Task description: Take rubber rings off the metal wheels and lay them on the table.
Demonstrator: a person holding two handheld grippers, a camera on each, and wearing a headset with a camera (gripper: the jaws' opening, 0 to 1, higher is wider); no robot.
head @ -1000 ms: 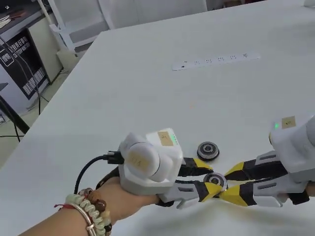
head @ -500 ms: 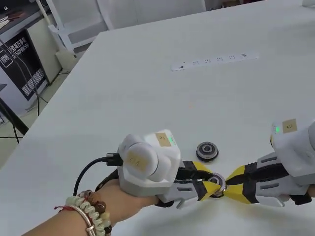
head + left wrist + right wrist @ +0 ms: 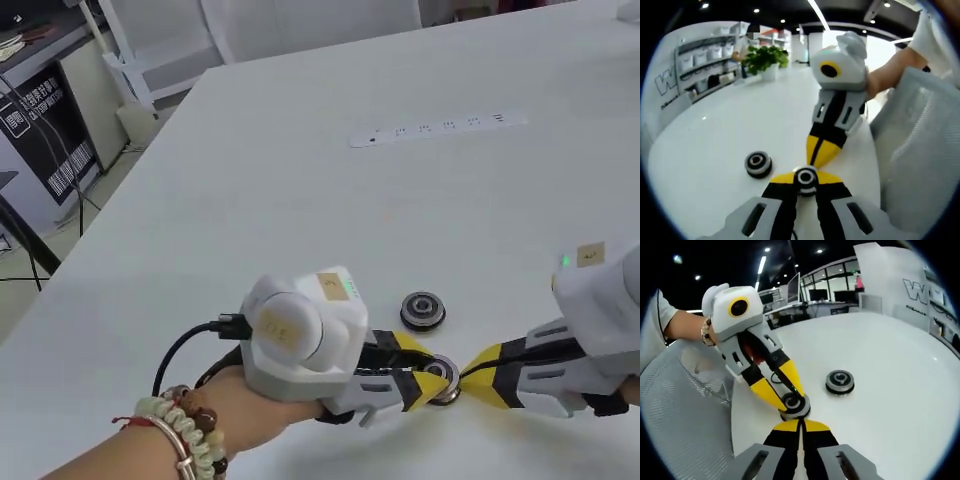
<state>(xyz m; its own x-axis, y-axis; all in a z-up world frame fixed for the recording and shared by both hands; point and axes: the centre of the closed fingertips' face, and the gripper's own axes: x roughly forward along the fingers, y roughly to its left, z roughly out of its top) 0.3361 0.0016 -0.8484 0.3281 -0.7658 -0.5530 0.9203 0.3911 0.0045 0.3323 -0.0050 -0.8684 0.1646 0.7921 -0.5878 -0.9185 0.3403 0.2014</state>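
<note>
1. The left gripper (image 3: pixel 806 182) is closed on a metal wheel (image 3: pixel 806 175). In the left gripper view its yellow-tipped jaws are pressed against the wheel's two sides.
2. The right gripper (image 3: pixel 801 424) is seen with its jaws drawn together, with only a thin line between them. Their yellow tips are set against the rim of the held wheel, on the side facing away from the left gripper. Whether the edge of a ring is pinched between them cannot be told.
3. In the head view the two grippers are met tip to tip at the wheel, the left one reaching in from the left and the right one from the right.
4. The held wheel is found low over the near part of the white table (image 3: pixel 300 200). Whether it touches the top cannot be judged.
5. A second wheel (image 3: pixel 423 310) is laid flat on the table just beyond the held one, apart from both grippers. A dark rubber ring (image 3: pixel 840 390) is seen around its rim.
6. The left gripper is gripped by a hand (image 3: pixel 240 405), with bead bracelets (image 3: pixel 185 430) worn at the wrist. A black cable (image 3: pixel 185 340) is plugged into the gripper's rear.
7. A white power strip (image 3: pixel 440 128) is laid well apart, on the far part of the table.
8. A barcode sign (image 3: pixel 50 130) is seen past the table's left edge. A potted plant (image 3: pixel 765 59) is seen far off in the left gripper view.
</note>
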